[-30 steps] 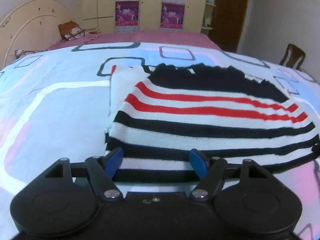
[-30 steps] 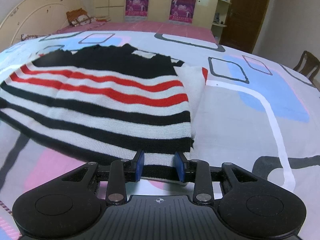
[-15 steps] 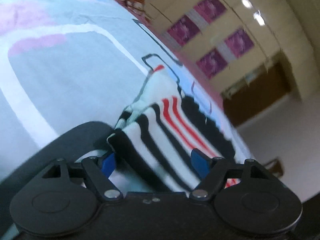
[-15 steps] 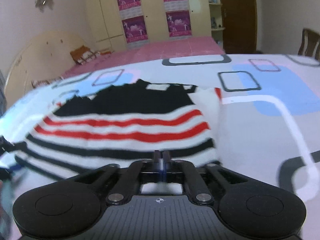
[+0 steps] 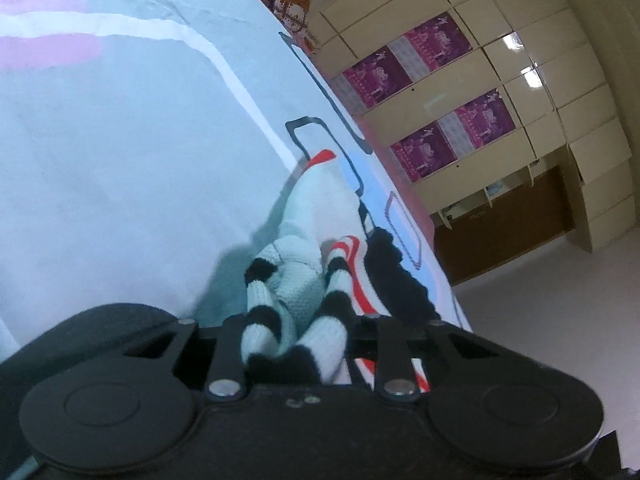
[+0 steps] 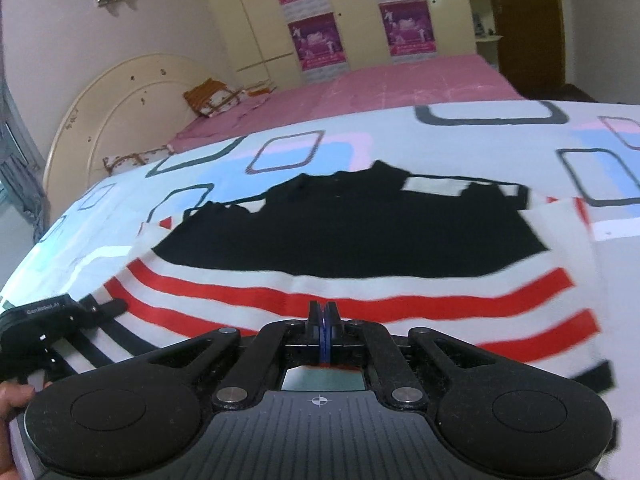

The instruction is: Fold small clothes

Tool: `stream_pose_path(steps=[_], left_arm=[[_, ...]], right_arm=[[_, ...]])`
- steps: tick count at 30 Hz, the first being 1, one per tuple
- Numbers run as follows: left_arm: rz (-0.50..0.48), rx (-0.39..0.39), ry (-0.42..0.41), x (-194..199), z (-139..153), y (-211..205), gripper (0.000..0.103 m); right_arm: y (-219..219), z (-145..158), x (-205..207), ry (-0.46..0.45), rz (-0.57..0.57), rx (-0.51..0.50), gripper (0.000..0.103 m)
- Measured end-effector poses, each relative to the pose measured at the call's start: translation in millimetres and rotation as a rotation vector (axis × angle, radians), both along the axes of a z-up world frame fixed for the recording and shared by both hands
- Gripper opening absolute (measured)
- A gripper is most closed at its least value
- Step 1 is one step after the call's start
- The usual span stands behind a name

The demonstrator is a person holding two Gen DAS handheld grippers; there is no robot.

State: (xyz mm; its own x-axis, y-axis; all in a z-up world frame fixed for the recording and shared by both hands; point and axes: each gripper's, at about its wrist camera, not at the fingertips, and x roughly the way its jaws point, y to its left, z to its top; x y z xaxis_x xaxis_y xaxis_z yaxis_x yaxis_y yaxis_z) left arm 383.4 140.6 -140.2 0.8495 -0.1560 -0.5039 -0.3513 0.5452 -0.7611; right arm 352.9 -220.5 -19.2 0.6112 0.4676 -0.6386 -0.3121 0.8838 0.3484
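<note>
Right now you are at the lift for the fold: the striped knit sweater [image 6: 360,256] lies flat on the patterned bedsheet [image 6: 500,136], its near hem caught at both corners. Your left gripper [image 5: 294,332] is closing, jaws bunching a thick roll of ribbed hem between them. Your right gripper [image 6: 323,316] is pressed tight together; whether the thin hem edge is pinched there, you cannot tell. Next, I judge, carry both corners evenly toward the black upper part: the soft, stretchy knit will sag between them
</note>
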Motion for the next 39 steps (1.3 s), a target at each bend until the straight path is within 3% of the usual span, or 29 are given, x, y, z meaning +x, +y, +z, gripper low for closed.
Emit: stream_pose_path(steps=[4, 6, 8, 9, 15, 21, 25, 28, 31, 33, 34, 35, 36, 37, 39], left_arm=[[-0.015, 0.026, -0.089, -9.4, 18.4, -3.2, 0.021], [-0.021, 0.039, -0.044, -3.9, 12.8, -3.2, 0.021], [-0.016, 0.022, 0.014, 1.2, 4.4, 1.0, 0.02], [-0.014, 0.014, 0.0, -0.1, 6.1, 1.5, 0.021], [-0.103, 0.144, -0.088, 8.0, 53.1, -33.7, 0.02], [-0.276, 0.269, -0.156, 29.8, 105.8, -113.6, 0.02], [-0.42, 0.334, -0.169, 45.7, 118.5, -189.2, 0.02], [-0.544, 0.397, -0.116, 61.1, 108.4, -251.6, 0.02], [-0.672, 0.431, -0.015, 73.7, 75.9, -306.9, 0.021], [-0.756, 0.45, 0.073, 82.8, 49.6, -336.0, 0.028], [-0.768, 0.472, 0.077, 80.0, 46.1, -344.7, 0.037], [-0.773, 0.477, 0.057, 74.8, 49.9, -346.6, 0.055], [-0.793, 0.44, 0.037, 70.6, 56.7, -343.9, 0.067], [-0.793, 0.406, 0.022, 67.0, 64.4, -338.3, 0.083], [-0.76, 0.378, -0.031, 53.3, 85.3, -318.1, 0.079]], right_arm=[[8.3, -7.0, 3.8, -0.005, 0.021, 0.033, 0.003], [17.3, -24.4, 7.8, 0.042, 0.027, -0.034, 0.0], [16.6, -28.6, 7.8, 0.031, 0.017, -0.023, 0.0], [16.1, -27.6, 8.8, 0.039, 0.015, -0.021, 0.0], [10.0, -27.2, 14.3, 0.06, 0.036, 0.004, 0.0], [-49.0, -4.8, 10.4, 0.036, -0.077, 0.114, 0.0], [-112.7, 7.6, 6.4, 0.017, -0.194, 0.15, 0.0], [-162.2, 13.5, 1.2, 0.013, -0.279, 0.166, 0.0], [-197.0, 15.4, -4.2, 0.025, -0.331, 0.175, 0.0], [-215.0, 13.8, -11.1, 0.044, -0.347, 0.22, 0.0], [-221.7, 12.7, -13.6, 0.06, -0.357, 0.239, 0.016], [-226.3, 13.7, -15.6, 0.071, -0.372, 0.242, 0.039], [-231.1, 16.4, -19.2, 0.061, -0.386, 0.247, 0.086], [-234.4, 20.8, -25.0, 0.012, -0.386, 0.263, 0.089], [-235.1, 26.0, -24.6, 0.006, -0.351, 0.286, 0.086]])
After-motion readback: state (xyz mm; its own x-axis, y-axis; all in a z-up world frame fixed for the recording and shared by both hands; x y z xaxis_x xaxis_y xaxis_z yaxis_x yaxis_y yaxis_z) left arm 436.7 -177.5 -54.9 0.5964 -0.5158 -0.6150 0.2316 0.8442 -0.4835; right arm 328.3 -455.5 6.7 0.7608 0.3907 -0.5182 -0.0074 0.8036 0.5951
